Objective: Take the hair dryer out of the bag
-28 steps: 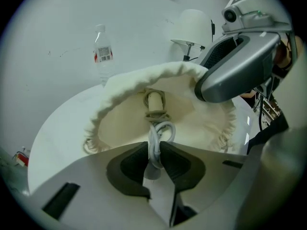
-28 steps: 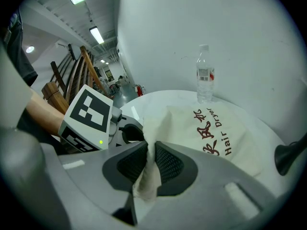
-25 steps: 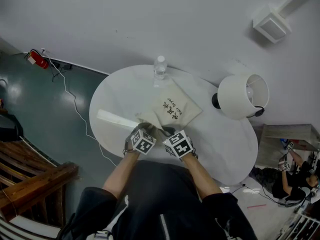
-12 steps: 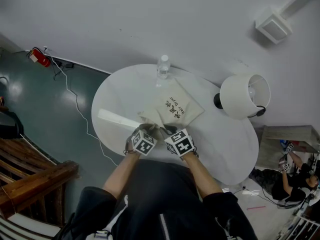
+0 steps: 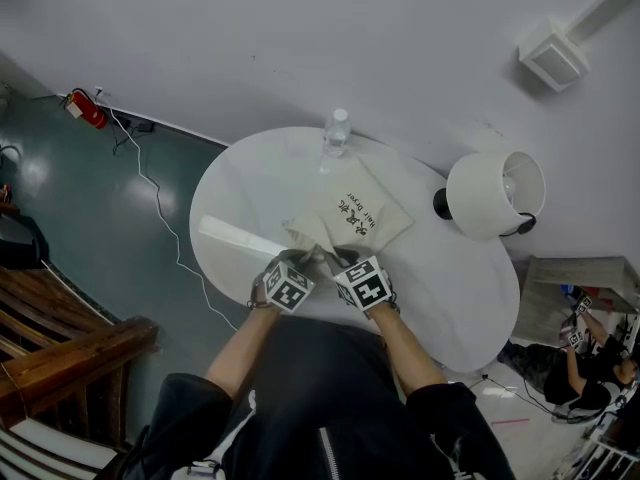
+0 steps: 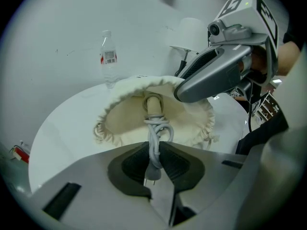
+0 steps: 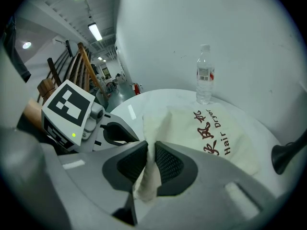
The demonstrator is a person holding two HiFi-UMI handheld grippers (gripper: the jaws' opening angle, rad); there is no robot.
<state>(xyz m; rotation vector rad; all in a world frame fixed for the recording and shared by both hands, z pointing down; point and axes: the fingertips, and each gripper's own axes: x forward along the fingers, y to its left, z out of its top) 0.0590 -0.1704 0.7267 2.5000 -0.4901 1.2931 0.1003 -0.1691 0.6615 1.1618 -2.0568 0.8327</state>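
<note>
From the head view, the cloth bag lay on the round white table, its mouth turned toward the person, and both tools met at that mouth: the left gripper and the right gripper sat just beside each other, with a water bottle at the far edge and a lamp off to the right. What the bag held did not show from there. In the left gripper view, the jaws were clamped on a bundled grey cord, its plug hanging just behind the pads. The cord ran up to the beige neck of the hair dryer, which sat just inside the gathered opening, the rest of it inside the bag. The cord looked smooth and pliant, likely to slide or stretch under a hard tug. The dryer body was probably rigid plastic and the heavier part, so the handle end seemed the sounder place to grip once it cleared the rim. In the right gripper view, the jaws were pinched together on a fold of the bag's rim cloth, the printed side spreading away beyond them. The fabric looked limp and light, apt to drag along with the dryer unless held back there.
</note>
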